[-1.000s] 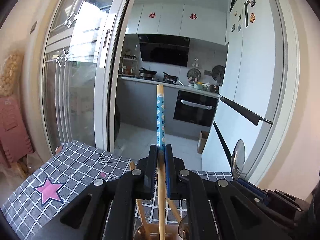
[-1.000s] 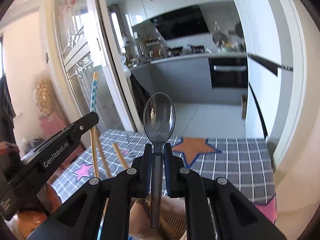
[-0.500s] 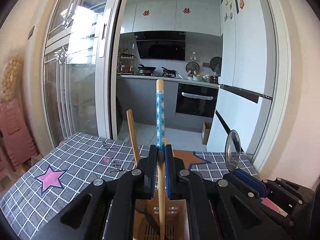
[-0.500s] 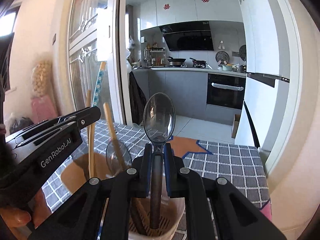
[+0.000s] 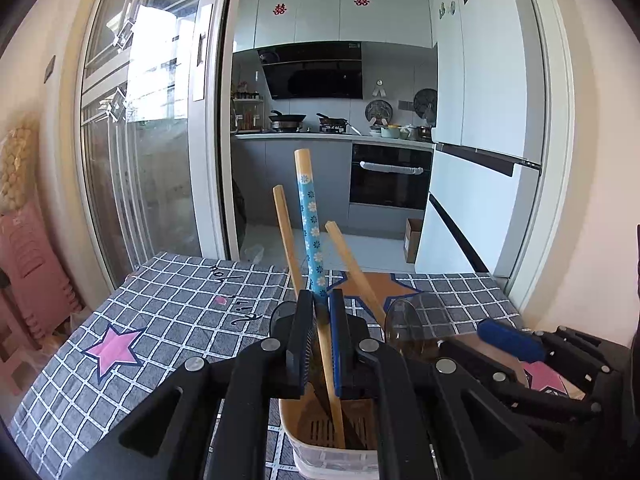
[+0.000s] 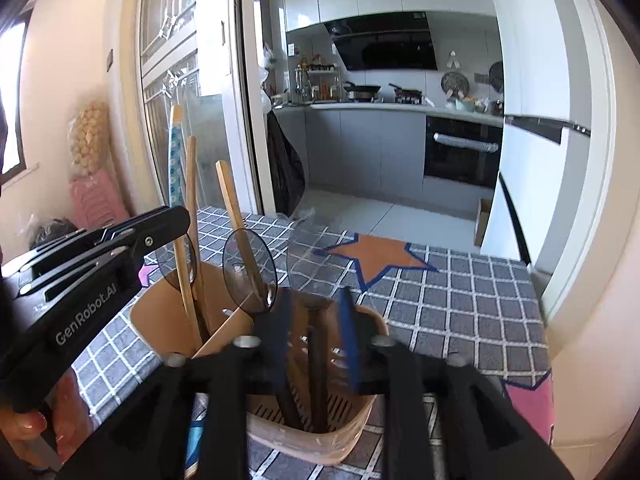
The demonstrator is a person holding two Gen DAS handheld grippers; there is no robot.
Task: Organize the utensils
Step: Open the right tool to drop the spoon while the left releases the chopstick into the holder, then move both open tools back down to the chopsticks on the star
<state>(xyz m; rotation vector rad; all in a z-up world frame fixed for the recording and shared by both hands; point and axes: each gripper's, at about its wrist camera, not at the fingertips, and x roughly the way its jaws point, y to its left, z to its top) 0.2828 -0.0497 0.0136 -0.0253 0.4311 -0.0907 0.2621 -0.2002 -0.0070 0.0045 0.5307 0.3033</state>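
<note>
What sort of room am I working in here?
A home, most likely a dining spot just outside the kitchen: a table with a checked tablecloth, a sliding glass door, and beyond it a stove, an oven and a fridge.

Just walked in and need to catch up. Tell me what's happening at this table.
A person with two handheld grippers is loading utensils into a tan slotted plastic holder on the grey checked tablecloth. The left gripper has its jaws shut on a blue-flowered wooden chopstick standing in the holder. The right gripper is open around a clear plastic spoon's dark handle.
</note>
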